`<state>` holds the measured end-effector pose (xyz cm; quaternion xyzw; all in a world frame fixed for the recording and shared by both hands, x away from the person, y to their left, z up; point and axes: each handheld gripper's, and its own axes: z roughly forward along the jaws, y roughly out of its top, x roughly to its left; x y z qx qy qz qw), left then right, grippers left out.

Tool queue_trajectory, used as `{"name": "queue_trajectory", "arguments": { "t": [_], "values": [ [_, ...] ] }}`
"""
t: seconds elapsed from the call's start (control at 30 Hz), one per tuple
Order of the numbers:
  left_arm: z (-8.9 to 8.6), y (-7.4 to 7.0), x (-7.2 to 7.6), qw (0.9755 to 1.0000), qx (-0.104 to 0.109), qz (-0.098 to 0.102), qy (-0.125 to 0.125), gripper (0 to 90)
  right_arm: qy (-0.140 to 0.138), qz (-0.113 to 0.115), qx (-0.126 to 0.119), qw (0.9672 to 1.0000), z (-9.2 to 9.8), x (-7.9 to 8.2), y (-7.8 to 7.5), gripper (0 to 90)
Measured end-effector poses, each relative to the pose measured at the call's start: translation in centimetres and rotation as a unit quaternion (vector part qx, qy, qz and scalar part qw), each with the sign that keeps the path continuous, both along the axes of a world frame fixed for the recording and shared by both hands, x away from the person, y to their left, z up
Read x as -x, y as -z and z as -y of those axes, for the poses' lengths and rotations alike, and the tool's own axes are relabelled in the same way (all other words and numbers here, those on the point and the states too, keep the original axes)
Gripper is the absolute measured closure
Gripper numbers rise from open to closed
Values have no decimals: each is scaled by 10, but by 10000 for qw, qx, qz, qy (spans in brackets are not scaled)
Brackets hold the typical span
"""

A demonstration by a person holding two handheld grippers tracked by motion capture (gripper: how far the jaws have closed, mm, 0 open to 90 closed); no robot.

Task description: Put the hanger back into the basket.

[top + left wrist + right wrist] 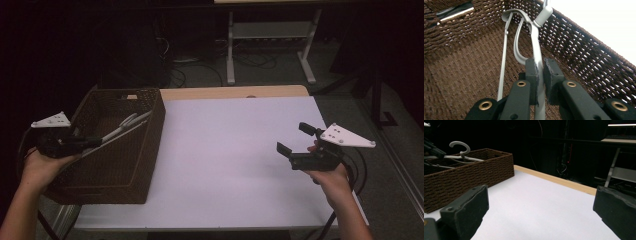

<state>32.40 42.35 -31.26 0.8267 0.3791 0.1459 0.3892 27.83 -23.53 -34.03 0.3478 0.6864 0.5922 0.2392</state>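
Observation:
A pale grey clothes hanger (125,126) lies slanted over the brown woven basket (156,125) at the table's left. My left gripper (95,142) is shut on one of its bars. In the left gripper view the pads (532,75) pinch the flat grey bar of the hanger (537,50), and its curved hook reaches toward the basket's wall (579,50). My right gripper (295,138) stands open above the white table (225,150) at the right, with nothing between its fingers. The right gripper view has the hanger's hook (461,148) rising above the basket (474,175), beyond my right gripper (541,205).
The basket has cut-out handles in its end walls and stands along the table's left edge. A wooden strip (235,92) runs along the far edge of the table. Beyond it are a dark floor, cables and white frame legs (231,50).

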Motion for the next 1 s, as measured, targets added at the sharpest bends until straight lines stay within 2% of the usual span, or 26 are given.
{"name": "queue_trajectory", "arguments": {
  "t": [0.07, 0.17, 0.23, 0.3, 0.43, 0.53, 0.57, 0.6, 0.63, 0.67, 0.7, 0.8, 0.83, 1.0],
  "values": [
    [-1, 2, -1, 10000, 75, -17, -47, 822, 5, 0, -12, 10000, 0, 0, 0, 0],
    [-2, 5, -3, 10000, -28, -43, -61, 810, -5, -17, 0, 10000, 0, 0, 0, 0],
    [-4, 6, -3, 9999, 68, -27, -127, 727, -11, -12, -2, 10000, 0, 0, 0, 0],
    [-5, 5, -3, 9997, 59, 22, -223, 645, -9, 17, 5, 10000, 0, 0, 0, 0],
    [-5, 4, -1, 9996, 142, 83, -245, 559, -13, -3, 6, 10000, -1, 0, 0, 0],
    [-4, 1, 0, 9991, 279, 157, -260, 480, -9, -20, -1, 10000, -1, 0, 0, 0],
    [-3, 0, 0, 9989, 321, 183, -281, 425, -13, -17, 16, 10000, -1, 1, 0, 0],
    [-2, -1, 1, 9987, 366, 211, -286, 425, -13, -17, 16, 10000, -1, 1, 0, 0],
    [1, -4, 2, 9979, 497, 283, -294, 373, -17, -19, 15, 10000, -1, 1, 0, 0],
    [1, -4, 2, 9979, 497, 283, -294, 349, -17, -19, 15, 10000, -1, 1, 0, 0],
    [2, -5, 2, 9974, 560, 339, -304, 349, -18, 4, 17, 10000, -1, 1, 0, 0],
    [8, -9, 4, 9952, 809, 436, -323, 273, -9, 4, 3, 10000, 0, 1, -1, 0],
    [12, -11, 4, 9942, 898, 496, -314, 223, -11, 7, 9, 10000, -1, 0, 0, 0],
    [24, -17, 6, 9925, 991, 644, -301, 163, -5, -11, 32, 10000, -1, 1, 0, 0]
  ]
}}
